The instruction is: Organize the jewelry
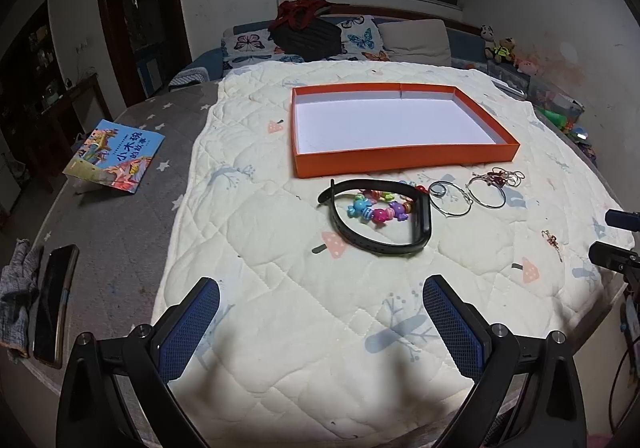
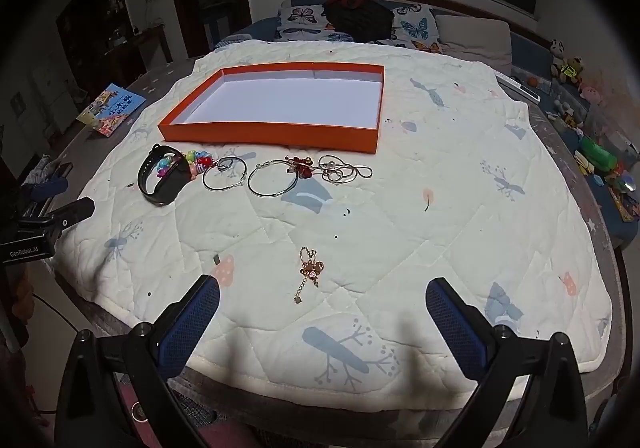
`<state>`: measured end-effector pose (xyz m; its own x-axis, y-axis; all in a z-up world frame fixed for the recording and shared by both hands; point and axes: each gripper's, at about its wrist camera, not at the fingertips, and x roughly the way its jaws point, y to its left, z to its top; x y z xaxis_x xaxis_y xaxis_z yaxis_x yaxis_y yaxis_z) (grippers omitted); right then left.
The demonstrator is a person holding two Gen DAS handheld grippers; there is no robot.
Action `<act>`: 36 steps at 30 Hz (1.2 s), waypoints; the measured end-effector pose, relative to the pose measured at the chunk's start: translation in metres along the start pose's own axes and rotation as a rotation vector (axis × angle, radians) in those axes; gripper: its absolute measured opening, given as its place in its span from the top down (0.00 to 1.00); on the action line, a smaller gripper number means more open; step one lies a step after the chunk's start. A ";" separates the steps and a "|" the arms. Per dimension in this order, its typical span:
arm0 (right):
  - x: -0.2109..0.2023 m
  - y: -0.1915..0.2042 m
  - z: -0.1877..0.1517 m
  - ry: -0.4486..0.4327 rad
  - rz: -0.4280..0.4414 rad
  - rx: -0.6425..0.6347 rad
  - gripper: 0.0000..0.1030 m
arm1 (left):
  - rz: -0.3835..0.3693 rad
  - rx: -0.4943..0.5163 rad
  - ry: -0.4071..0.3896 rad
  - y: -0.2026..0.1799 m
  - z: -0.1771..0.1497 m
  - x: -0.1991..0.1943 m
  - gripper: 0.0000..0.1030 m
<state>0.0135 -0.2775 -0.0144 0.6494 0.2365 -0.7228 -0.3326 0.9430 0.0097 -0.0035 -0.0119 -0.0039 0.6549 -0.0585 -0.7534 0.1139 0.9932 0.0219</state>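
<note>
- Both grippers hover low at the near edge of the quilt (image 2: pixel 400 208), jaws wide apart, holding nothing: left gripper (image 1: pixel 320 312), right gripper (image 2: pixel 322 314).
- The orange tray (image 2: pixel 256 132) sits upper centre in the right view, bare inside; nothing has been sorted yet.
- Jewelry lies in a row just in front of the tray: black band (image 2: pixel 160 178), bead bracelet (image 2: pixel 196 162), two hoops (image 2: pixel 272 180), and a tangle of chains (image 2: pixel 340 170).
- A gold chain (image 2: pixel 309 272) lies alone, centre-low in the right view, nearest the right gripper.
- Likely first pick is that gold chain. Come down straight over its thick middle cluster, press the fingers lightly into the soft quilt, and close fully.
- Lift slowly so the dangling end clears the tray wall.
</note>
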 end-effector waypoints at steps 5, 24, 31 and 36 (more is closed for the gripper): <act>0.003 -0.001 0.000 0.008 0.001 0.002 0.00 | -0.016 -0.012 0.028 -0.004 0.000 0.007 0.00; 0.012 -0.005 0.002 0.035 0.026 0.012 0.00 | -0.229 0.606 -0.001 -0.041 0.040 0.027 0.00; 0.016 -0.007 0.007 0.050 0.045 0.027 0.00 | -0.338 0.751 0.007 -0.051 0.054 0.048 0.00; 0.020 -0.009 0.010 0.063 0.041 0.029 0.00 | -0.406 0.843 0.002 -0.061 0.063 0.067 0.00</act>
<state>0.0363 -0.2785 -0.0219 0.5911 0.2604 -0.7634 -0.3373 0.9395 0.0593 0.0804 -0.0831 -0.0138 0.4450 -0.3845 -0.8088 0.8386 0.4959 0.2256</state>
